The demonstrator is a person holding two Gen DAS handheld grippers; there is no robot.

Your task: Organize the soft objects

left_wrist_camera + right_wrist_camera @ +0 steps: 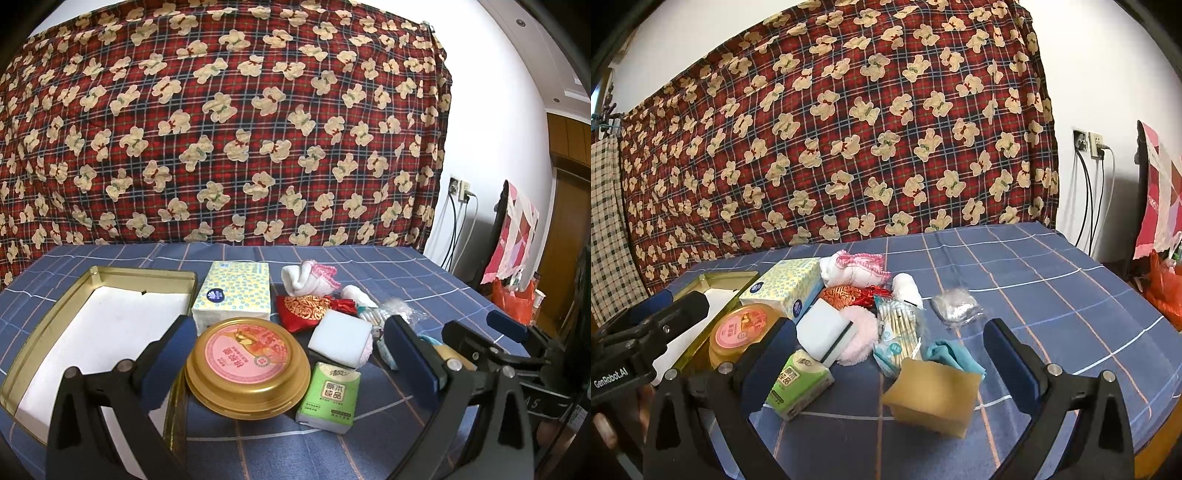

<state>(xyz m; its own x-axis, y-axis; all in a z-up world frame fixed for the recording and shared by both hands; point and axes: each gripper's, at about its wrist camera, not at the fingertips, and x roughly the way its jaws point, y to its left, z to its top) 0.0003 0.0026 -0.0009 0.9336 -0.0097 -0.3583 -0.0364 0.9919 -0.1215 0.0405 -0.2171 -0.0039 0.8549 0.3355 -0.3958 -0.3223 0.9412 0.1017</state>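
A pile of soft things lies on the blue checked table: a tissue box [233,291], a white and pink sock [309,277], a red embroidered pouch [306,310], a white sponge block [341,338], a green tissue pack [329,397], a pink puff [858,334], a cotton swab pack [899,332], a teal cloth [955,356] and a tan sponge [932,397]. My left gripper [291,354] is open around a round gold tin [246,367]. My right gripper [890,363] is open, with the tan sponge between its fingers.
An open gold rectangular tin [92,325] with a white lining sits at the left. A crumpled clear wrapper [956,306] lies right of the pile. A bear-print plaid blanket [221,129] hangs behind. The table's right edge [1160,387] drops off near an orange bag [1165,291].
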